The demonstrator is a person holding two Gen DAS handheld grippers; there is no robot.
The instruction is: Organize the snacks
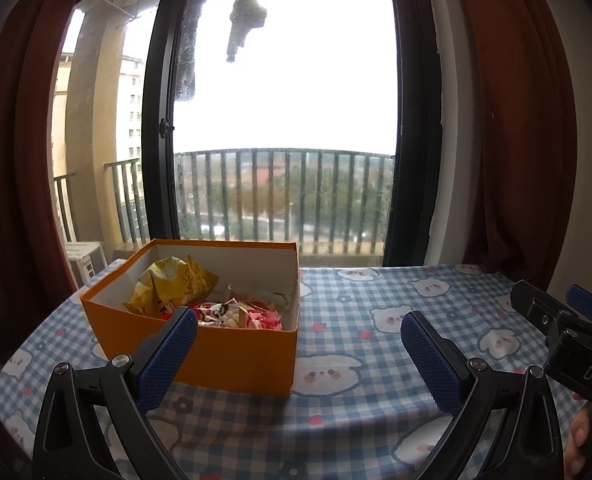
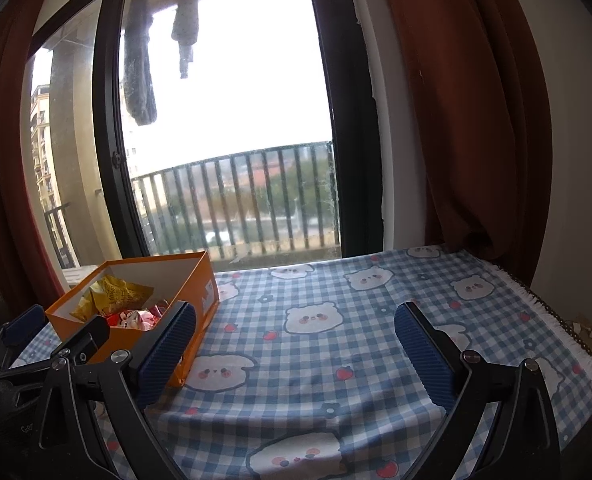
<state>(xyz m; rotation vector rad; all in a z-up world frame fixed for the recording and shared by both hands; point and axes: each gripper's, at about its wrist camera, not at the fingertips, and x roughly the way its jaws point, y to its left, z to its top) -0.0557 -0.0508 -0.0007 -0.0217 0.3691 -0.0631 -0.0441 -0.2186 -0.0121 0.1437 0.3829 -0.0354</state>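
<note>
An open orange box [image 1: 232, 354] stands on the left part of the table and shows again in the right wrist view as the orange box [image 2: 194, 316]. Inside lie a yellow snack bag [image 1: 174, 288] and red-and-white snack packs [image 1: 236, 314]; the yellow bag [image 2: 114, 294] and red packs [image 2: 136, 318] also appear from the right. My left gripper [image 1: 299, 338] is open and empty, hovering just in front of the box. My right gripper [image 2: 296, 330] is open and empty over bare cloth right of the box. The right gripper [image 1: 567, 316] shows at the left view's right edge.
A blue-checked tablecloth [image 2: 335, 300] with bear prints covers the table. Behind it are a glass balcony door [image 1: 284, 120] and red curtains [image 2: 455, 100]. The table's right edge with white fringe [image 2: 551, 320] is close. A white stool [image 1: 84, 256] stands outside at left.
</note>
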